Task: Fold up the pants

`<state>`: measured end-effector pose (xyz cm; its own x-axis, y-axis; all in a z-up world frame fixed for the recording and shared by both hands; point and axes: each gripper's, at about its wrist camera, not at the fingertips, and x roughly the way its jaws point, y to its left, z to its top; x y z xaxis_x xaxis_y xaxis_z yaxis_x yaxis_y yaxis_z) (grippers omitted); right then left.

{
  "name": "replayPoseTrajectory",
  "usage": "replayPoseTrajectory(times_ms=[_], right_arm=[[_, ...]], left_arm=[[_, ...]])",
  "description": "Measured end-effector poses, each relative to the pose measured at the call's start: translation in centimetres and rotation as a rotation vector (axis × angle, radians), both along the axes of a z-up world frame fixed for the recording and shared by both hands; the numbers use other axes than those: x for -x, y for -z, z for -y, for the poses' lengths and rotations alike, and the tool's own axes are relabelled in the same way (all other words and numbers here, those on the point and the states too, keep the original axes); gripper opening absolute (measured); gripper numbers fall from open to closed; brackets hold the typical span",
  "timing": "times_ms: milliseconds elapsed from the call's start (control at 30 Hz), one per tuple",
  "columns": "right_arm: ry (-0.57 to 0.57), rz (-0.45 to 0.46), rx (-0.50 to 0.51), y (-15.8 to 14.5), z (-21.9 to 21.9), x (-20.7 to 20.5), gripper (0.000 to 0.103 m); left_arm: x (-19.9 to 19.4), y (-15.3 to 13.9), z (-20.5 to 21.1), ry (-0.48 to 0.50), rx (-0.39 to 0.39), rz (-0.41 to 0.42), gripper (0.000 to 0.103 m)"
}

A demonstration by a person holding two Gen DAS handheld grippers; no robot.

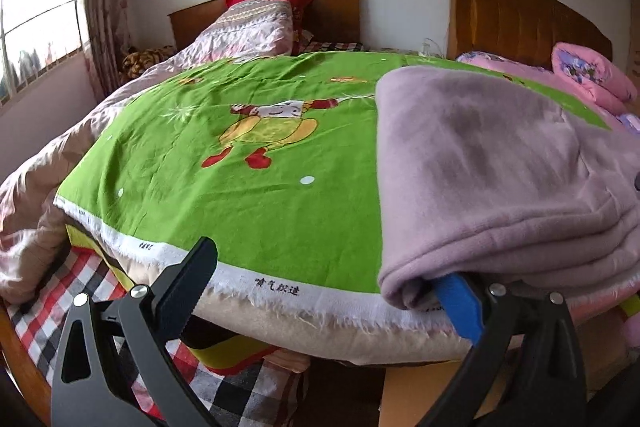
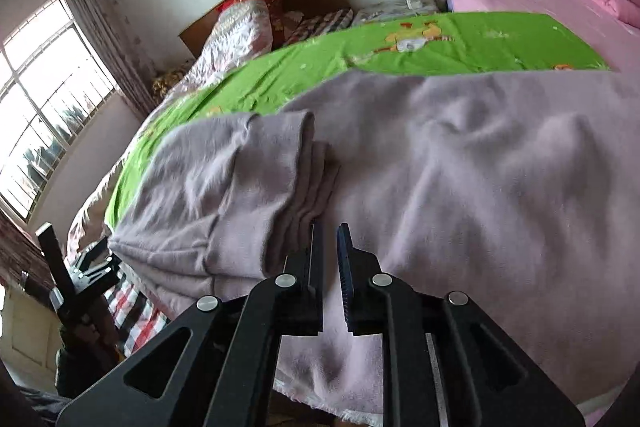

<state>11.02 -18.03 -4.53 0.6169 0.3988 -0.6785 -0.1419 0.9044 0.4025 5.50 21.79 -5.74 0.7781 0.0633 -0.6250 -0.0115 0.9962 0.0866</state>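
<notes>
Pants half folded at the bed's near edge, both grippers close in.

The right gripper sits with fingers nearly together, a narrow gap between them, pinching nothing, over the mauve pants beside a stacked fold. The left gripper is spread wide, its blue finger tucked under the pants' corner, probably to lift it. Beyond lies the green sheet, then headboards.

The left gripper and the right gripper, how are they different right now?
The left gripper is spread wide open, while the right gripper is nearly closed, with only a slim gap. The left gripper has one finger tucked under the folded mauve pants; the right gripper hovers over the pants, pinching nothing. Both are black.
</notes>
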Motion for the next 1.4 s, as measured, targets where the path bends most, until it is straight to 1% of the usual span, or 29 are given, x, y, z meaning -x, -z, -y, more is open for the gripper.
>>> replayPoseTrajectory(times_ms=[133, 167, 200, 233, 267, 300, 333, 367, 400, 433, 500, 533, 567, 600, 633, 667, 733, 800, 833, 900, 933, 967, 1067, 1100, 1167, 1233, 1300, 1333, 1400], right_arm=[[-0.027, -0.045, -0.068, 0.9, -0.2, -0.5, 0.018], [-0.030, -0.076, -0.054, 1.5, -0.4, -0.7, 0.022], [-0.032, -0.098, -0.039, 2.0, -0.5, -0.9, 0.038], [-0.050, -0.091, -0.057, 2.2, -0.5, -0.6, 0.044], [-0.074, -0.056, -0.079, 2.2, -0.6, -0.4, 0.053], [-0.095, -0.039, -0.076, 2.2, -0.8, -0.1, 0.057], [-0.098, -0.031, -0.062, 2.0, -1.0, 0.3, 0.057], [-0.089, -0.025, -0.058, 1.7, -1.0, 0.5, 0.059], [-0.082, -0.015, -0.060, 1.4, -0.9, 0.8, 0.059], [-0.082, 0.003, -0.066, 1.0, -0.7, 1.1, 0.059], [-0.071, 0.057, -0.058, -0.1, -0.1, 1.9, 0.061], [-0.058, 0.071, -0.051, -0.4, 0.3, 2.0, 0.065], [-0.034, 0.089, -0.041, -0.8, 1.1, 2.1, 0.074], [-0.012, 0.104, -0.033, -1.1, 1.8, 2.1, 0.078], [0.018, 0.116, -0.010, -1.4, 2.7, 2.1, 0.078], [0.043, 0.120, 0.022, -1.5, 3.4, 1.8, 0.079], [0.096, 0.130, 0.130, -1.7, 4.9, 1.3, 0.086], [0.147, 0.068, 0.252, -1.1, 7.0, 0.7, 0.088], [0.178, 0.030, 0.311, -0.5, 8.1, 0.7, 0.088], [0.203, -0.035, 0.349, 0.9, 10.5, 1.1, 0.087], [0.194, -0.048, 0.333, 1.4, 11.5, 1.4, 0.087], [0.169, -0.021, 0.280, 1.6, 12.8, 2.2, 0.087], [0.153, 0.089, 0.121, 0.2, 15.4, 5.2, 0.085], [0.174, 0.135, 0.088, -0.4, 16.3, 6.4, 0.088], [0.269, 0.206, 0.048, -1.7, 18.7, 8.8, 0.088], [0.333, 0.224, -0.031, -1.9, 21.0, 10.5, 0.088], [0.383, 0.215, -0.117, -1.6, 23.1, 12.0, 0.088], [0.399, 0.216, -0.142, -1.6, 23.7, 12.7, 0.088], [0.402, 0.232, -0.143, -2.2, 23.1, 13.0, 0.088]], left_arm=[[0.0, 0.1, 0.3, 0.013, -0.019, -0.003, 0.101], [0.1, 0.2, 0.4, 0.019, -0.024, -0.011, 0.101], [0.3, 0.1, 0.6, 0.034, -0.028, -0.020, 0.100], [0.6, -0.2, 1.1, 0.083, -0.037, -0.034, 0.098], [1.1, -0.5, 1.6, 0.139, -0.057, -0.042, 0.096], [1.8, -1.1, 2.2, 0.199, -0.083, -0.040, 0.093], [2.9, -2.3, 2.7, 0.285, -0.083, -0.027, 0.094], [3.7, -3.6, 3.0, 0.339, -0.060, -0.002, 0.095], [4.2, -4.7, 3.2, 0.367, -0.034, 0.023, 0.095], [4.6, -6.2, 3.4, 0.390, 0.003, 0.058, 0.101], [4.4, -9.2, 4.0, 0.416, 0.118, 0.140, 0.102], [3.7, -10.3, 4.5, 0.425, 0.178, 0.159, 0.102], [2.3, -11.2, 5.4, 0.435, 0.247, 0.161, 0.102], [0.7, -11.6, 6.5, 0.432, 0.290, 0.147, 0.102], [-0.9, -11.9, 7.7, 0.422, 0.312, 0.126, 0.102], [-3.3, -11.9, 9.7, 0.408, 0.322, 0.091, 0.102], [-6.8, -11.1, 12.8, 0.399, 0.320, 0.016, 0.101], [-10.2, -8.9, 16.4, 0.395, 0.286, -0.094, 0.101], [-11.7, -7.1, 18.4, 0.399, 0.245, -0.155, 0.101], [-13.3, -4.0, 20.6, 0.379, 0.159, -0.236, 0.101], [-13.8, -2.6, 21.2, 0.365, 0.117, -0.265, 0.101], [-14.1, -1.2, 21.9, 0.351, 0.068, -0.275, 0.102], [-14.0, -1.4, 21.7, 0.351, 0.085, -0.262, 0.102], [-14.1, -1.1, 21.6, 0.351, 0.085, -0.265, 0.102], [-14.1, -1.0, 21.5, 0.352, 0.074, -0.258, 0.102], [-14.0, -0.9, 21.8, 0.341, 0.045, -0.243, 0.102], [-13.7, -0.8, 22.1, 0.336, 0.014, -0.226, 0.102], [-13.6, -0.8, 22.3, 0.333, 0.002, -0.218, 0.102], [-13.3, -1.0, 22.4, 0.327, -0.013, -0.206, 0.102]])
